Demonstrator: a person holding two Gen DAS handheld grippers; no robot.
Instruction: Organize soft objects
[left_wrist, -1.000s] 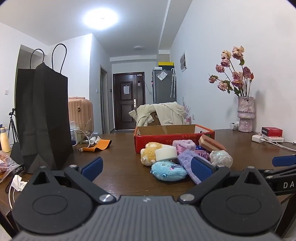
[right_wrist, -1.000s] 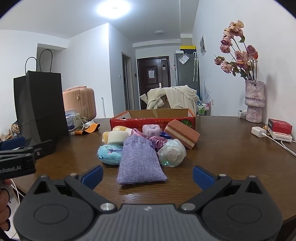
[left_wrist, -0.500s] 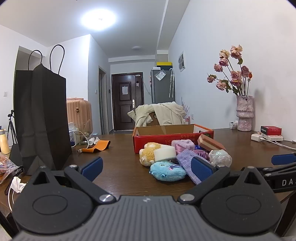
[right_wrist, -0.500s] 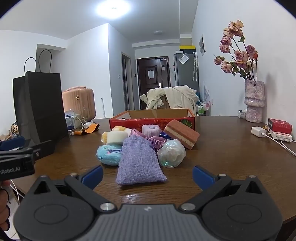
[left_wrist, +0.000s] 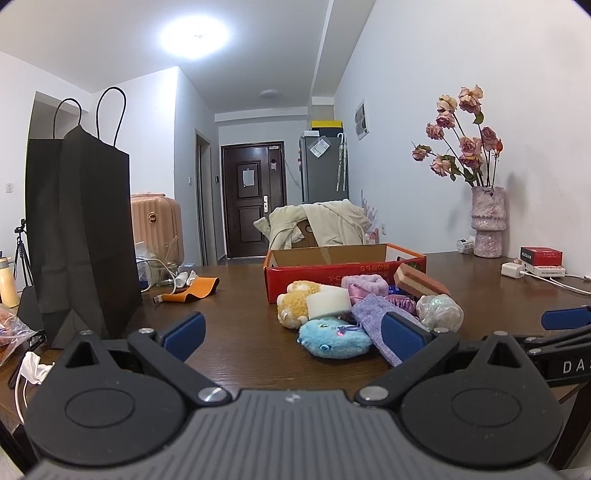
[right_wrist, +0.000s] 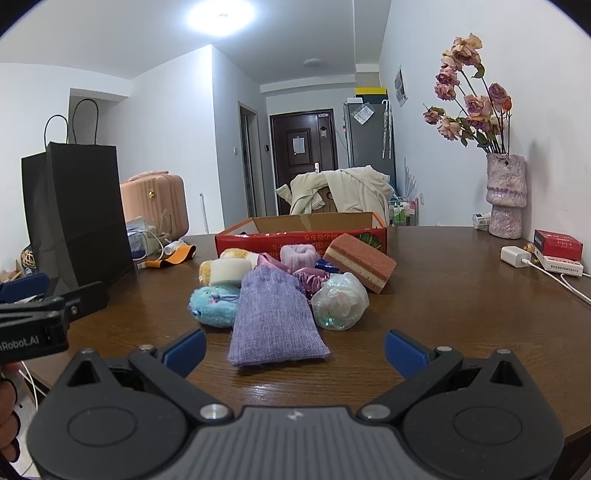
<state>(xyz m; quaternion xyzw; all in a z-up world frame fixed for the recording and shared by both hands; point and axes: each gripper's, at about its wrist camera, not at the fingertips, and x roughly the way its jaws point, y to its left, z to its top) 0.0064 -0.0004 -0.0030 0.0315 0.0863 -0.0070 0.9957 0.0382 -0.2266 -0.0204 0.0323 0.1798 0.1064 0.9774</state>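
A heap of soft objects lies on the brown table in front of an open red cardboard box (right_wrist: 301, 236) (left_wrist: 343, 267). Nearest me is a purple cloth pouch (right_wrist: 275, 317) (left_wrist: 373, 325). Around it lie a blue plush toy (right_wrist: 214, 304) (left_wrist: 332, 338), a white sponge (right_wrist: 227, 271) (left_wrist: 328, 302) on a yellow plush (left_wrist: 295, 301), a crinkled clear bag (right_wrist: 340, 301) (left_wrist: 439, 312), a pink layered sponge (right_wrist: 360, 262) and a pink towel roll (right_wrist: 299, 256). My right gripper (right_wrist: 293, 349) is open just short of the pouch. My left gripper (left_wrist: 291, 332) is open, near the blue plush.
A tall black paper bag (left_wrist: 79, 236) (right_wrist: 77, 214) stands at the left. An orange strap (left_wrist: 194, 290) and cables lie beside it. A vase of dried flowers (right_wrist: 504, 195), a red box (right_wrist: 557, 243) and a white charger (right_wrist: 513, 256) sit at the right.
Both grippers have crept slightly towards the heap. Their jaws stay open and no object has moved.
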